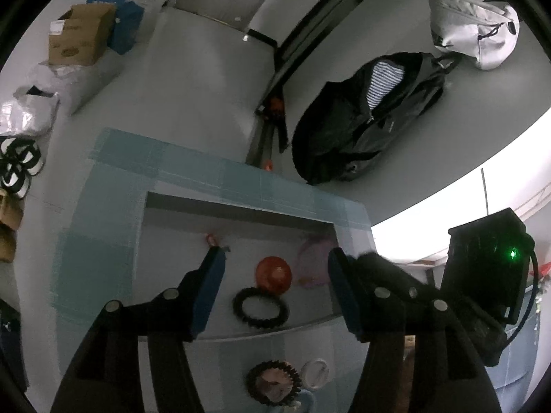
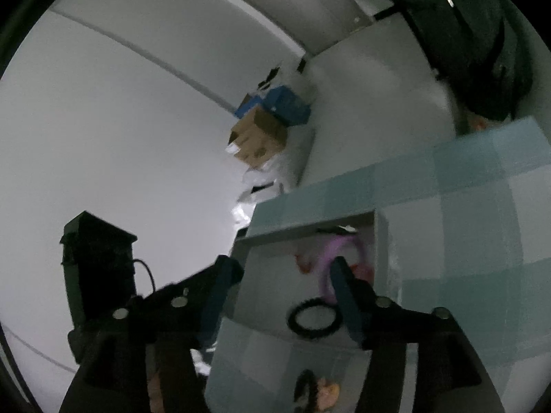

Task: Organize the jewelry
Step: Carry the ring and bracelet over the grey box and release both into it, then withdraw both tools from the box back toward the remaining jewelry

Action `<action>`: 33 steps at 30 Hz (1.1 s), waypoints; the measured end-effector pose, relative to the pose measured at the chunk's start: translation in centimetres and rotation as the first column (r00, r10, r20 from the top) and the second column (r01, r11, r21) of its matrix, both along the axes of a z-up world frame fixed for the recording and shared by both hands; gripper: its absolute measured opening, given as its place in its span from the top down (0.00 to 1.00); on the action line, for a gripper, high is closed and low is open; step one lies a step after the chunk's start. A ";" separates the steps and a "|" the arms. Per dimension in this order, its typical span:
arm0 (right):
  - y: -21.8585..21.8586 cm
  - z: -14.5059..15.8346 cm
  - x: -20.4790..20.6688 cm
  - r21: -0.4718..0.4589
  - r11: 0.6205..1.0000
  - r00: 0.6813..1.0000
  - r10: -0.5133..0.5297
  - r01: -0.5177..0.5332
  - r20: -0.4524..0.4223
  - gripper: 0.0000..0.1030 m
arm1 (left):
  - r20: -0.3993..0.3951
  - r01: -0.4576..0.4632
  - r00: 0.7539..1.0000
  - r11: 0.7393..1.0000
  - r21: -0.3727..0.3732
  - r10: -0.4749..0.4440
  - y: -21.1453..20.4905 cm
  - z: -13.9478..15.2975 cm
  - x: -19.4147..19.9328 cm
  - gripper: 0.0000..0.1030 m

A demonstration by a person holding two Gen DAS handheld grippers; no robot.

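Both sets of fingers spread, empty, above the white tray (image 1: 172,241). Inside lies a black spiky bracelet (image 1: 260,307), touching an orange ball (image 1: 273,274); a pink ring (image 2: 339,251) sits behind.

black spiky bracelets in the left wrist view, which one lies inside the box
The upper black spiky bracelet, lying beside the orange ball. The other sits outside the box, nearer the camera.

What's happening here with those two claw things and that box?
A person holds a gripper in each hand over an open white box to sort jewelry. A black spiky bracelet, an orange piece and a pink piece lie inside. The left gripper and right gripper are both open, holding nothing.
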State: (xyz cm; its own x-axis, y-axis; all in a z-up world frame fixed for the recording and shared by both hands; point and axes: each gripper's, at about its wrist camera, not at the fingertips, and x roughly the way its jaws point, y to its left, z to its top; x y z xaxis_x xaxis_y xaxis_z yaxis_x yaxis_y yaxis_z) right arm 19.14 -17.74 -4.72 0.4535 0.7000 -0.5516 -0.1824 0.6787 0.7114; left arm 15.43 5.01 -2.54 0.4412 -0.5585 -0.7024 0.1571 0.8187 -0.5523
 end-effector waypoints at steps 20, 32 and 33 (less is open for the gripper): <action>0.2 3.1 -4.5 -0.211 0.977 0.986 0.022 0.014 0.167 0.16 | 0.122 -0.048 0.992 0.981 0.188 0.026 -0.6 1.9 -4.0 0.45; 1.4 3.7 -9.7 -0.440 0.895 0.967 0.048 0.070 0.251 0.12 | 0.147 -0.078 0.989 0.944 0.322 0.032 -1.0 0.2 -8.2 0.44; 1.6 3.6 -10.1 -0.459 0.886 0.965 0.058 0.068 0.254 0.12 | 0.156 -0.085 0.987 0.939 0.333 0.034 -0.9 0.2 -8.5 0.44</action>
State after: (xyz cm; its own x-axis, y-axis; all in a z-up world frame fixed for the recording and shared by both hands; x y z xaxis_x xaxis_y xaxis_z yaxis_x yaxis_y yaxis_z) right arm 8.99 -16.12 -1.11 0.6242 0.3920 -0.6758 -0.3090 0.9183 0.2473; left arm 6.94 4.10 -2.38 0.5780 -0.2690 -0.7704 0.1603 0.9631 -0.2161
